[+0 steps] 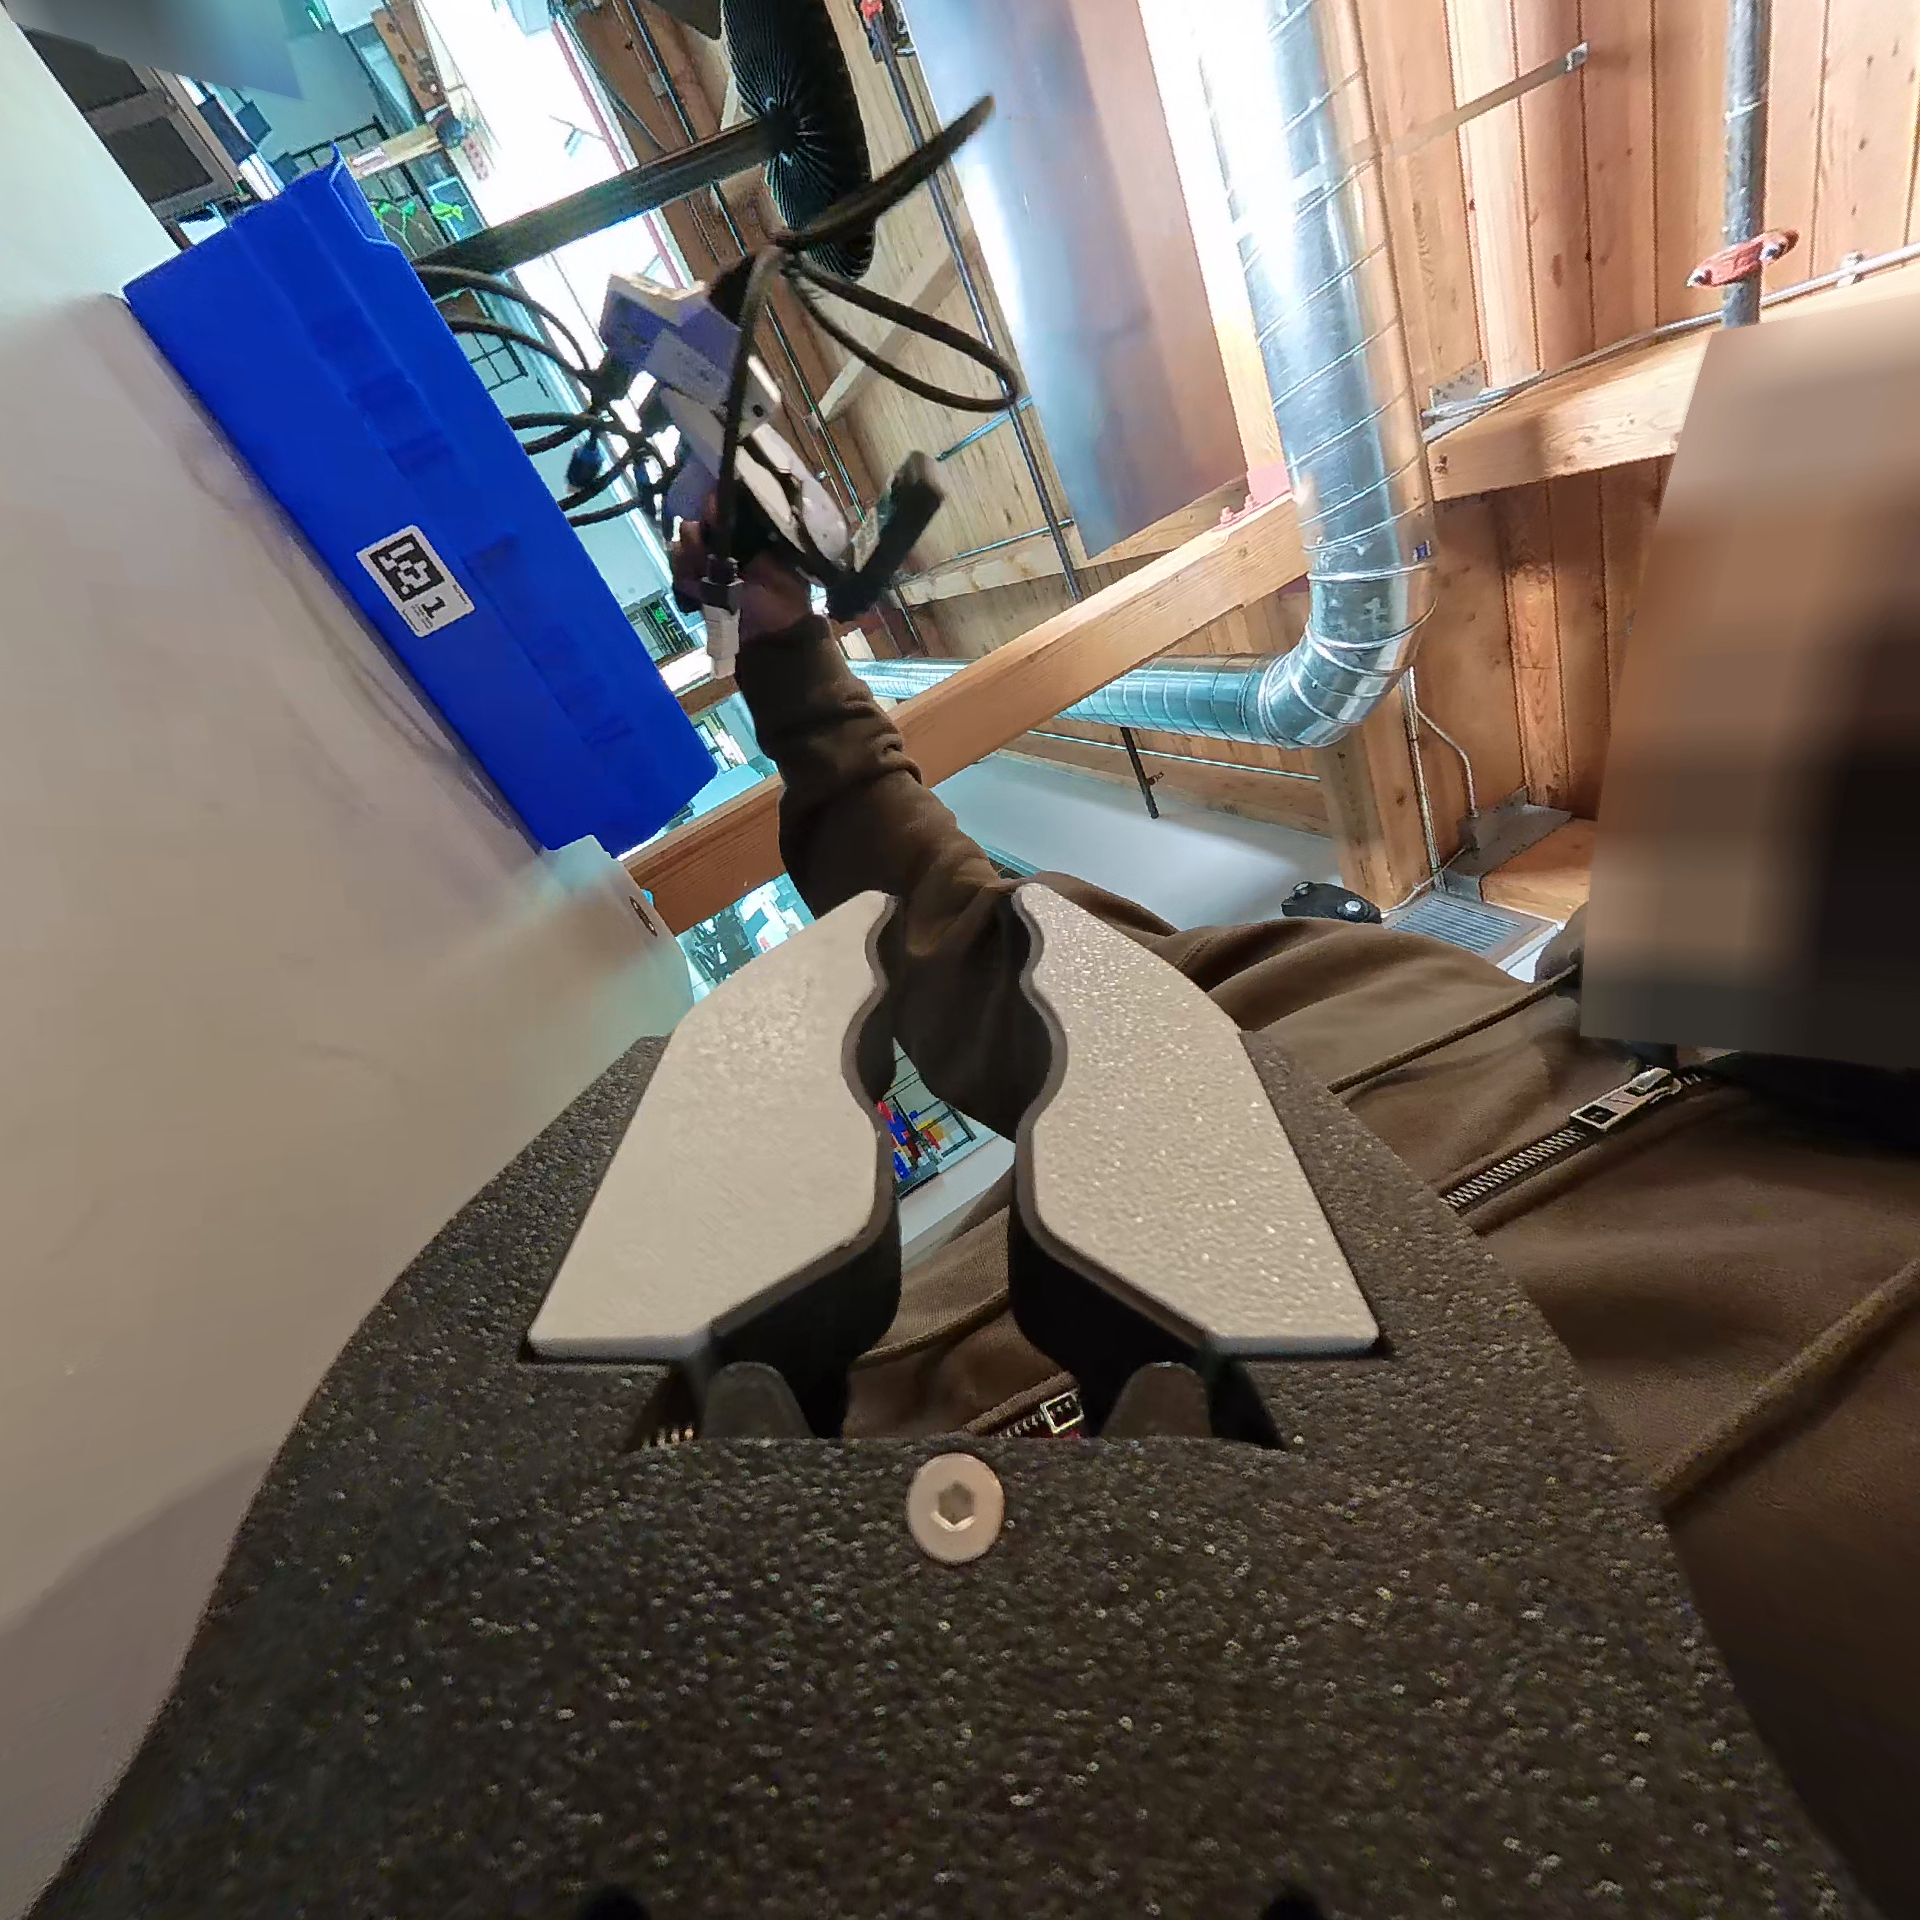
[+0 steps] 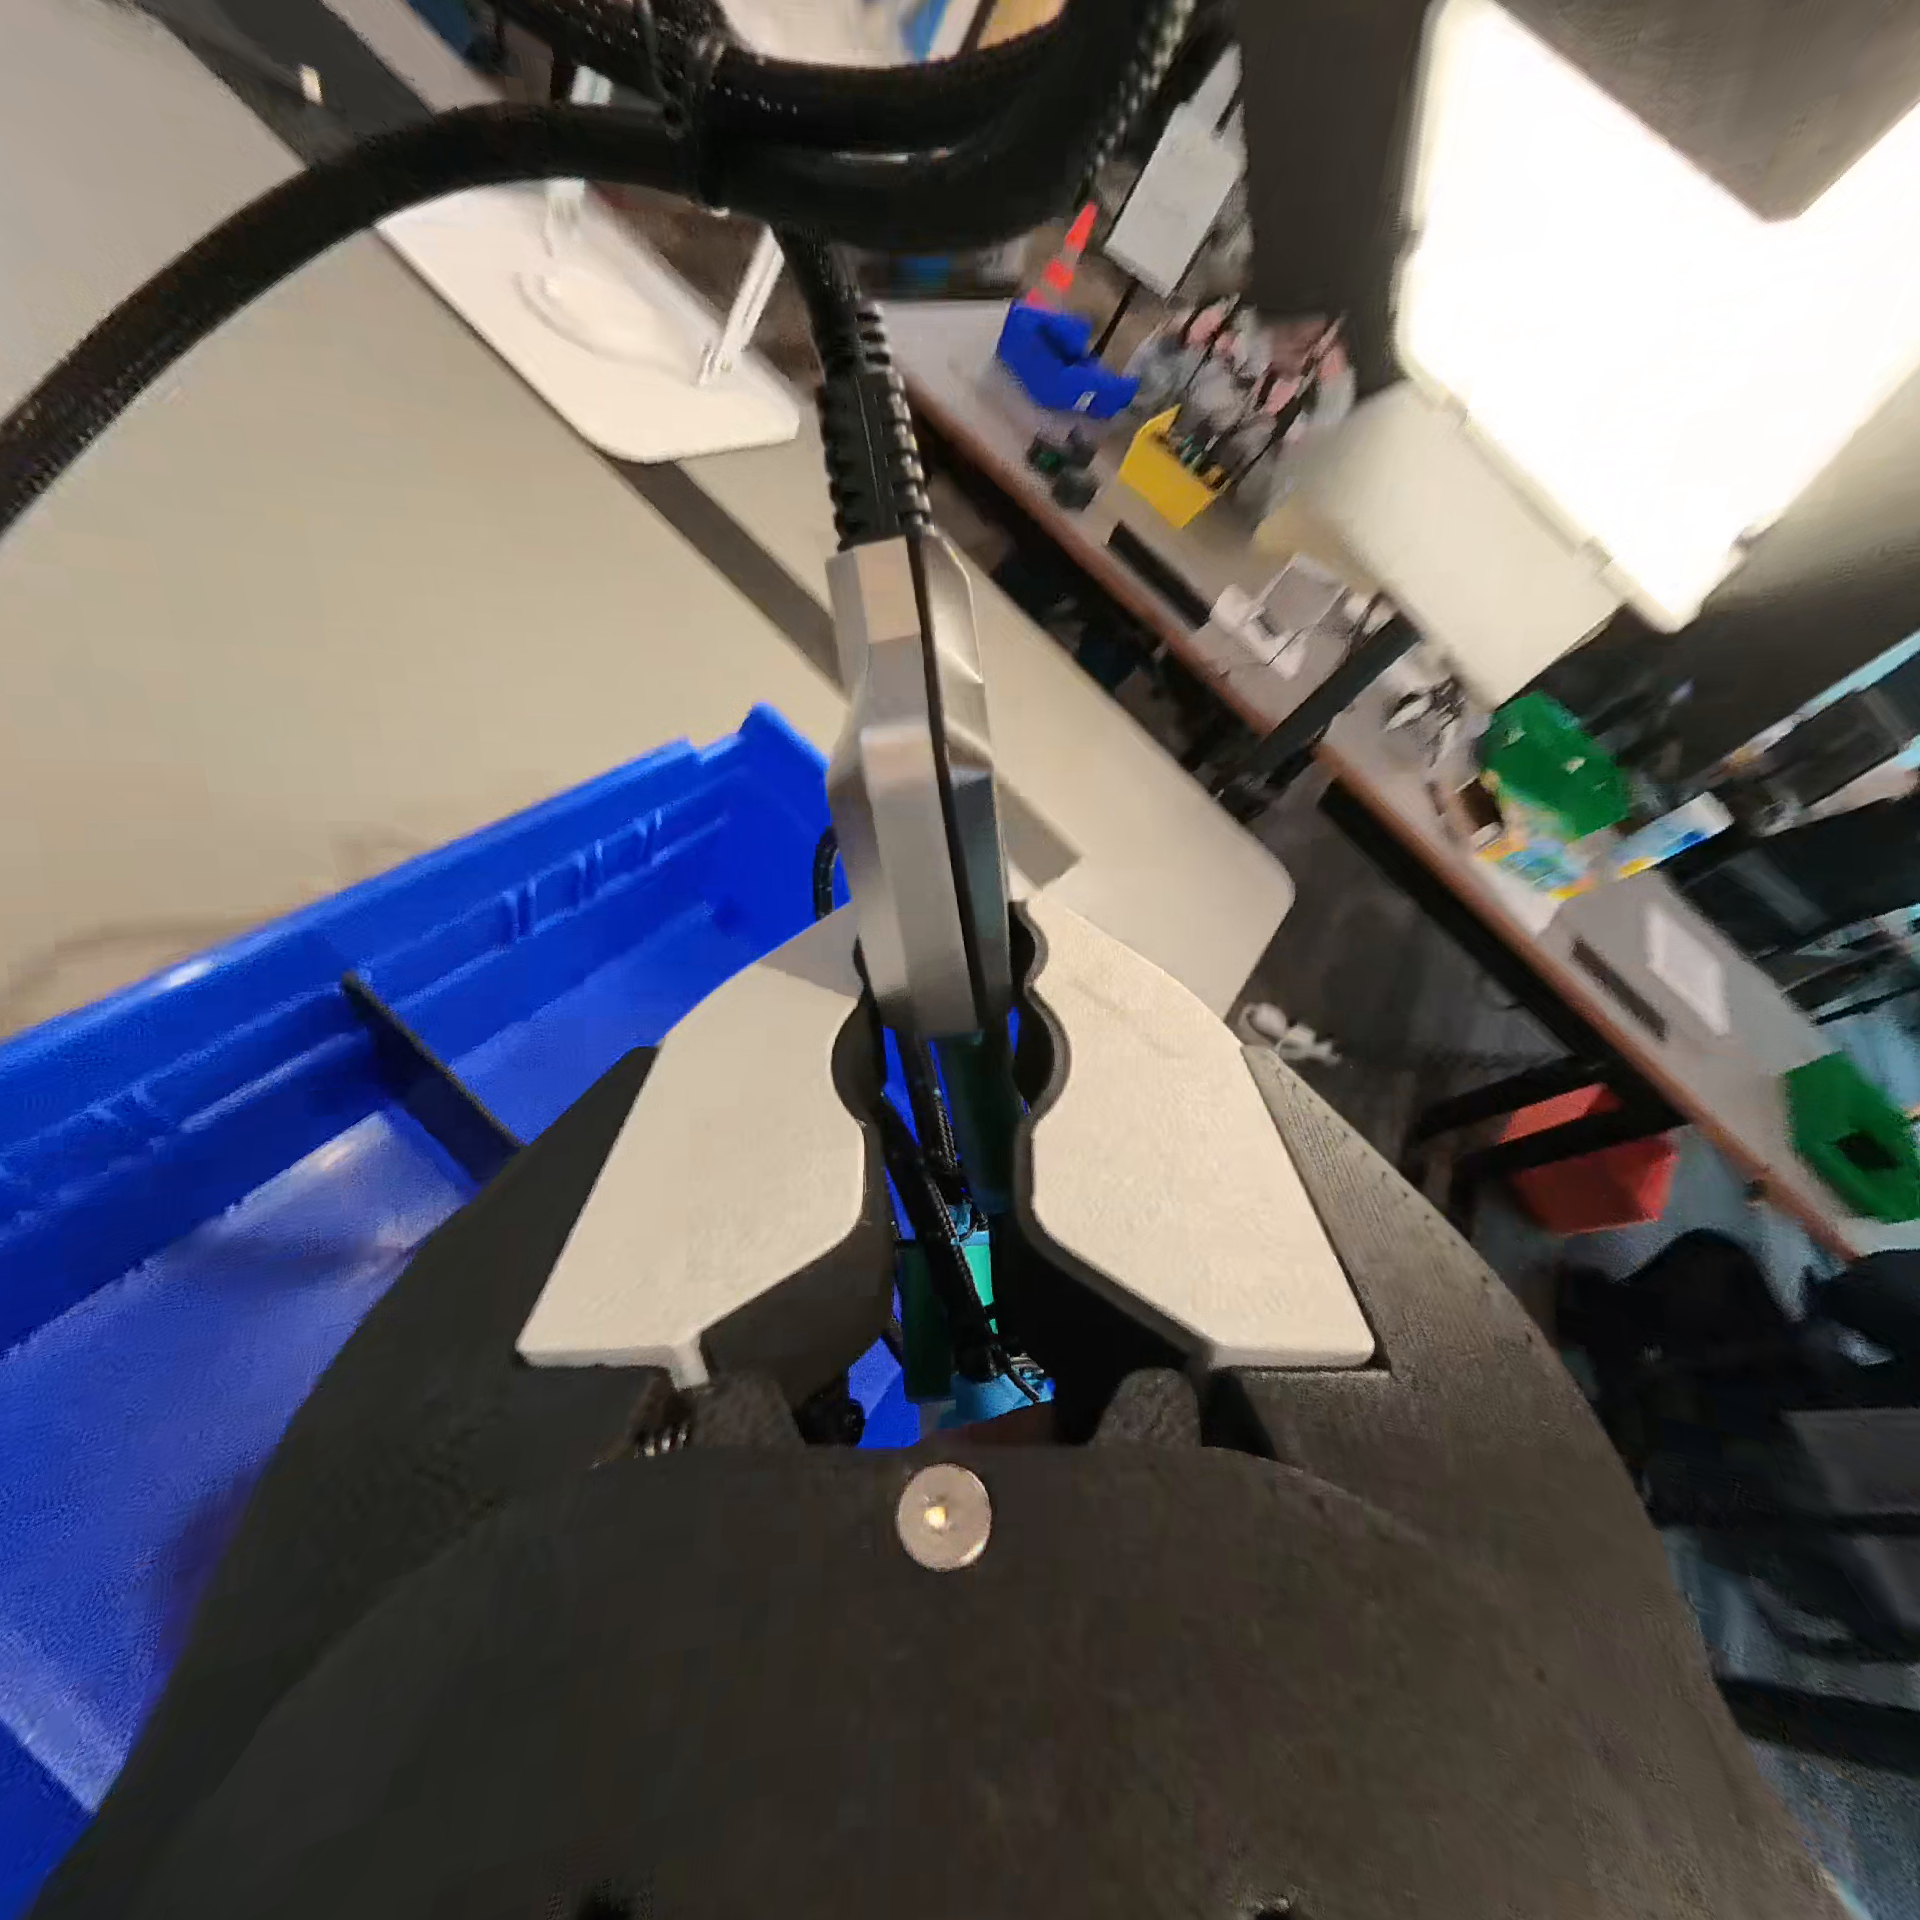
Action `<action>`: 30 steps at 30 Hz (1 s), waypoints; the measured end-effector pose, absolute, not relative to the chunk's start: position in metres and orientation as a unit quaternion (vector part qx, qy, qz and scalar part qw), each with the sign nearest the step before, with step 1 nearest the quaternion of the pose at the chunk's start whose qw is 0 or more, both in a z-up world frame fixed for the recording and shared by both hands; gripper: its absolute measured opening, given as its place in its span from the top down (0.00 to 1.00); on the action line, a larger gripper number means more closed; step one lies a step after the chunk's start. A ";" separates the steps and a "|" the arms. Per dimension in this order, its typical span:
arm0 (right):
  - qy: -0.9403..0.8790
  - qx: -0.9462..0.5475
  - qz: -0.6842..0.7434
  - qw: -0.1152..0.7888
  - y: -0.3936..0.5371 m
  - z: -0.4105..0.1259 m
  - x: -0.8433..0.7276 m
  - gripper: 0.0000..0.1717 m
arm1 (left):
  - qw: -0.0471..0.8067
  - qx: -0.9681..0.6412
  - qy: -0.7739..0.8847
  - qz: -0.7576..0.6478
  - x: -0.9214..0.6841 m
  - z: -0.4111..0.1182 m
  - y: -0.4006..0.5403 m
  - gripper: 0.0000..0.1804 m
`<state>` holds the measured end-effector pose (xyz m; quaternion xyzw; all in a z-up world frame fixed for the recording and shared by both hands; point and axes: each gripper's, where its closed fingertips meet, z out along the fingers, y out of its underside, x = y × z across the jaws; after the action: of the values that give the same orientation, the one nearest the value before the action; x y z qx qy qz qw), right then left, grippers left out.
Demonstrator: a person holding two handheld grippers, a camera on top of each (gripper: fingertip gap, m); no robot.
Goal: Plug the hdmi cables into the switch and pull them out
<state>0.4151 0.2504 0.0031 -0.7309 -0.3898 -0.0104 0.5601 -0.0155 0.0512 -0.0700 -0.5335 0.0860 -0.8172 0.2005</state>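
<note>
L tongs (image 1: 951, 914): slightly apart, bare, aimed at brown sleeve (image 1: 883, 831).
R tongs (image 2: 940, 935): clamped on grey cabled connector (image 2: 914, 831), above blue bin (image 2: 312, 1039).

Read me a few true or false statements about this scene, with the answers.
1. The right hand-held gripper has a grey cable connector between its fingertips. True.
2. The bin beside it is red. False: it is blue.
3. The left hand-held gripper grips a cable. False: its fingers stand apart with no cable between them.
4. The person's sleeve is brown. True.
</note>
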 end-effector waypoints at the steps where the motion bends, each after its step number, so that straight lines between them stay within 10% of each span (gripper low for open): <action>1: -0.390 -0.745 -0.008 0.542 0.255 -0.012 0.418 0.88 | 0.199 -0.534 0.085 -0.818 -0.015 -0.070 0.051 0.90; 20: -0.431 -0.771 -0.126 0.450 0.261 -0.098 0.414 0.80 | 0.185 -0.517 0.085 -0.831 -0.006 -0.068 0.044 0.91; 25: -0.393 -0.797 -0.092 0.450 0.255 -0.083 0.418 0.57 | 0.183 -0.516 0.087 -0.832 -0.004 -0.068 0.042 0.91; 30: -0.351 -0.812 -0.094 0.457 0.232 -0.058 0.426 0.55 | 0.186 -0.507 0.073 -0.839 -0.009 -0.067 0.045 0.91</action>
<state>0.4260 0.2318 -0.0575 -0.8118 -0.3509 -0.0943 0.4572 -0.0090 0.0447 -0.0670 -0.5070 0.0729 -0.8386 0.1856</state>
